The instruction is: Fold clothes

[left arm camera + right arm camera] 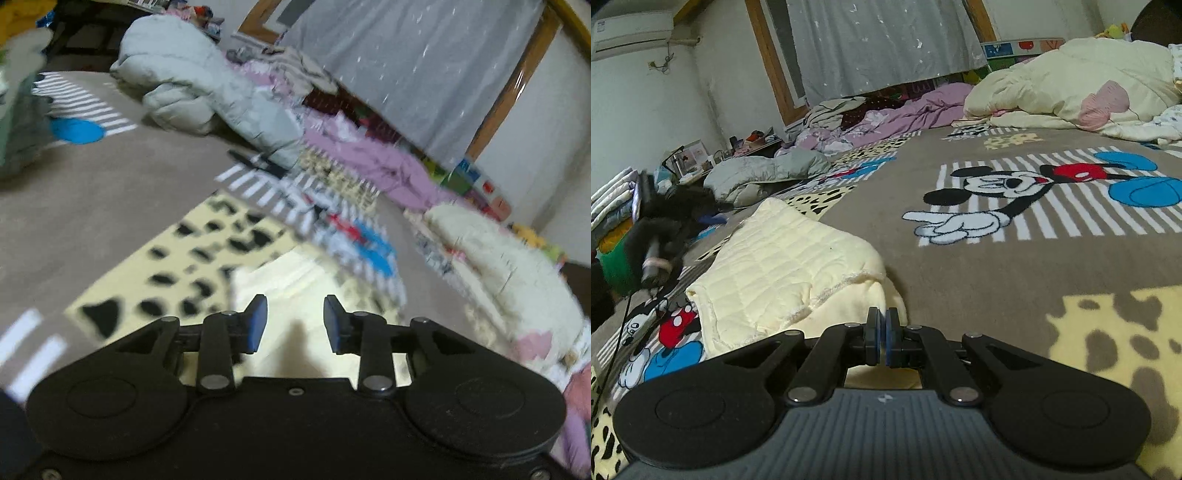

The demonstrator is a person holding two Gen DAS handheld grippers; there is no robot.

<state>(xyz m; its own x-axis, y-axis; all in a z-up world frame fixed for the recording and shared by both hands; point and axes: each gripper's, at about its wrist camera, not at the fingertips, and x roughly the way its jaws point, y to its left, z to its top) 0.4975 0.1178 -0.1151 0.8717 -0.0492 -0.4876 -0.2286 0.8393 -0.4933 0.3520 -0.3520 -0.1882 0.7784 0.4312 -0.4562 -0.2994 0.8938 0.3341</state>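
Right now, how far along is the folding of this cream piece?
Partly done. The cream quilted garment already lies doubled over on the cartoon-print blanket, one layer turned back. In hand: the right gripper has its jaws shut on the garment's near edge, while the left gripper hovers open above cream fabric, its view blurred. Left: finishing this fold, then the heaps by the curtain.

White walls, grey curtain [882, 44] in a wood frame, AC unit [631, 33] up top. Cartoon-print blanket [997, 258] spread out, bedding heaps [1071, 85] behind, cluttered desk [701, 158] at left.
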